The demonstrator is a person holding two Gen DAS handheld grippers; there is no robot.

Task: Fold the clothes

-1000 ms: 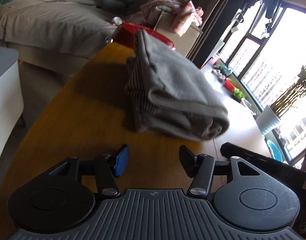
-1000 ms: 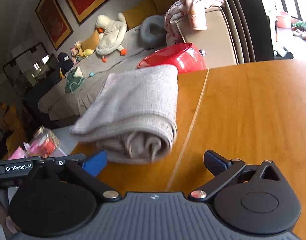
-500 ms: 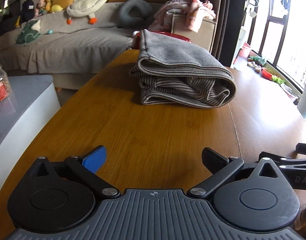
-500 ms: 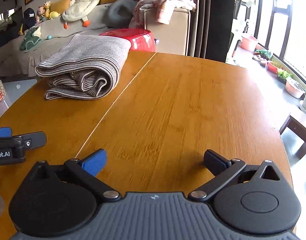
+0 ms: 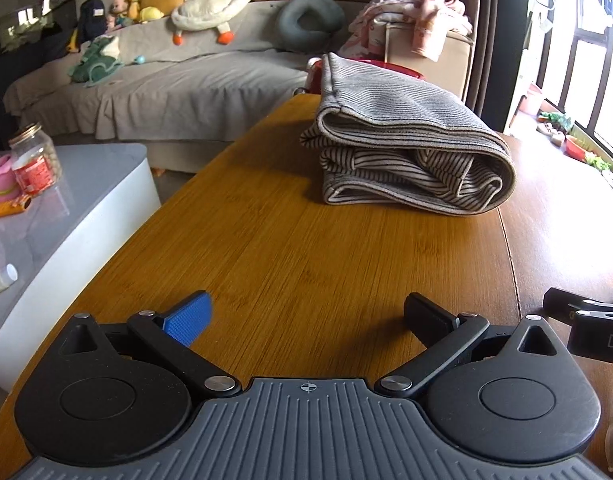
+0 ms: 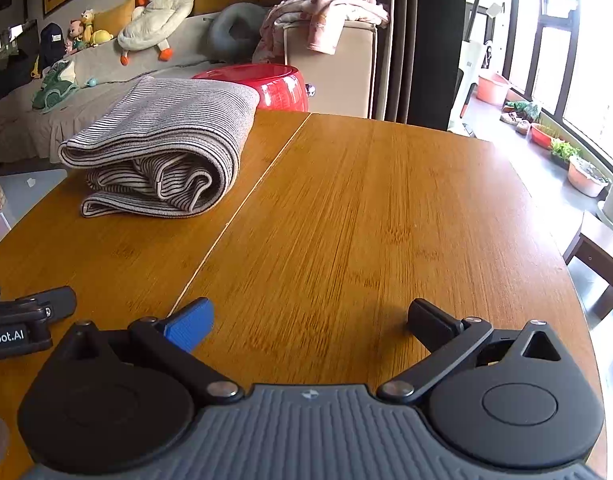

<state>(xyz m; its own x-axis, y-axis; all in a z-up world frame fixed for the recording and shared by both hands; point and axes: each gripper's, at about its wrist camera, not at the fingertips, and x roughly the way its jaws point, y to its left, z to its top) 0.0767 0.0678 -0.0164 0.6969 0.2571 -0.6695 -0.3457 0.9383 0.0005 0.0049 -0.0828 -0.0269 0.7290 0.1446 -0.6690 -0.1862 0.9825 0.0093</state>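
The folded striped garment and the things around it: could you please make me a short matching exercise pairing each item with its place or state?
Items:
1. folded striped garment
2. red tub
3. pink clothes
4. left gripper

Places or states:
A. draped over a beige box
B. open, nothing between its fingers
C. lying on the wooden table
D. just past the table's far edge, behind the garment

Pairs: 1-C, 2-D, 3-A, 4-B
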